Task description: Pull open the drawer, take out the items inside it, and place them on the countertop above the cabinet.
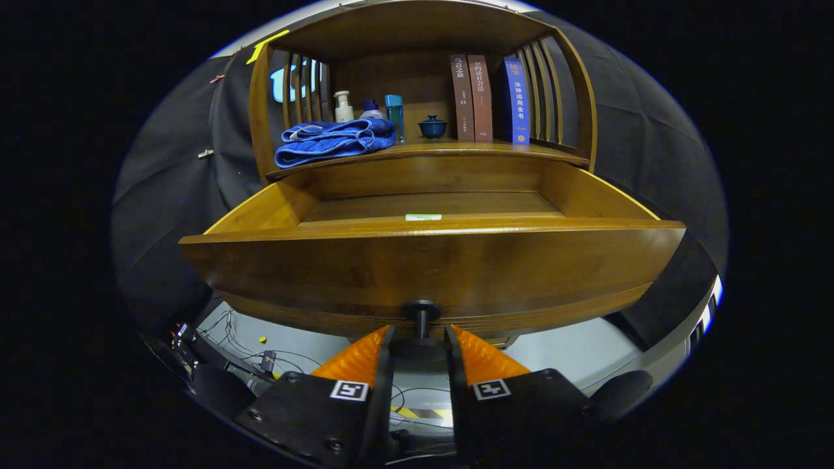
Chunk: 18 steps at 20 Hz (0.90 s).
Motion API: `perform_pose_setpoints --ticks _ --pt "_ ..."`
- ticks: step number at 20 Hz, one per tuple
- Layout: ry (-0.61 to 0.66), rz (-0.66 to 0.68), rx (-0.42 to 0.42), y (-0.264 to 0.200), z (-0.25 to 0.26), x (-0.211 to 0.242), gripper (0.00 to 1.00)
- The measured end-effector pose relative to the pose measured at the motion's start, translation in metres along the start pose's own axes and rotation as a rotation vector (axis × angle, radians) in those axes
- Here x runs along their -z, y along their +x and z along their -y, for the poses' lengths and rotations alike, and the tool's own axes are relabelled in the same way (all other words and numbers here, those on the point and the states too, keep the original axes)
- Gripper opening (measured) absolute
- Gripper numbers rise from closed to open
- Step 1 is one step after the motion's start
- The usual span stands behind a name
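Note:
The wooden drawer [430, 260] of the cabinet stands pulled far out toward me. Its dark knob [421, 312] sticks out of the drawer front, and my gripper [420, 335] is shut on it, with a finger pressed to each side. Over the front rim I see part of the drawer's floor, where only a small pale green label [423, 217] lies; the near part of the inside is hidden by the front panel. The countertop [456, 150] runs above the drawer, under the curved wooden shelf frame.
On the countertop lie a folded blue towel [332, 140], a pump bottle [343, 106], a teal bottle [394, 114], a lidded blue cup [432, 127] and three upright books [485, 98]. Cables and small gear [254, 355] litter the floor below.

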<state>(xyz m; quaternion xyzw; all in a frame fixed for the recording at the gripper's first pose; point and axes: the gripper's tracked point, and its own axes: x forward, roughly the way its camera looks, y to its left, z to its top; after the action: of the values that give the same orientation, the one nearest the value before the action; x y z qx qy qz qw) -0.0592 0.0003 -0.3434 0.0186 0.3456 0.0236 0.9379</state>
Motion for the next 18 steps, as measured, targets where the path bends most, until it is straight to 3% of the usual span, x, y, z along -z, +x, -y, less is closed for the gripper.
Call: perform_pose_setpoints --ticks 5,10,14,18 --pt "0.033 0.060 0.012 -0.036 0.004 -0.036 1.00" --pt "-0.008 0.089 -0.025 -0.041 -0.014 -0.113 0.98" --pt "-0.009 0.009 -0.037 0.005 -0.022 -0.156 0.99" --pt "0.004 -0.170 -0.011 0.065 -0.019 -0.153 0.99"
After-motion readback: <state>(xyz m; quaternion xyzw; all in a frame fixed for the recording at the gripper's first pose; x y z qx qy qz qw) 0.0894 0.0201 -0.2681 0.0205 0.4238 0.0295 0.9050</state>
